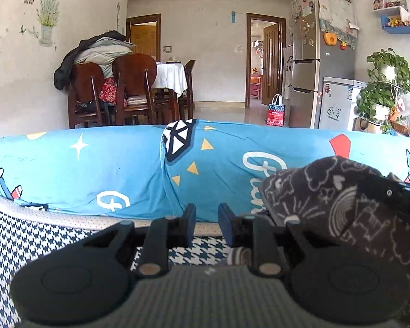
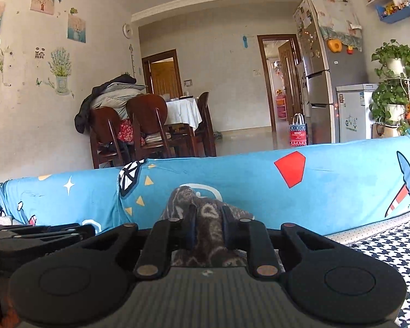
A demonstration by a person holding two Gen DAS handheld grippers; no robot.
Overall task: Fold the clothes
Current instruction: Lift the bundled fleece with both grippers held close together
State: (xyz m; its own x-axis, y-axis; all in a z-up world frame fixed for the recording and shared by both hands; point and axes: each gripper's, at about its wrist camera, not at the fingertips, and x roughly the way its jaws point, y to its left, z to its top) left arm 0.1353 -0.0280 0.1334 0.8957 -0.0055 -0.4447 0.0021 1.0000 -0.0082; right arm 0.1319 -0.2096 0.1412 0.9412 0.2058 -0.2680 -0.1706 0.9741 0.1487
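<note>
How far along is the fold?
Done: nothing looks folded; the dark patterned garment is bunched in front of the blue sofa cover. In hand: the right gripper is clamped on it, while the left gripper shows nothing between its fingers. Left: the whole fold.

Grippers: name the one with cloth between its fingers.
The right gripper: dark patterned cloth is pinched between its fingers. The left gripper shows only the blue sofa through its gap.

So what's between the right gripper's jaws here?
The dark patterned garment: the right gripper is shut on a bunch of it, shown in the right wrist view.
</note>
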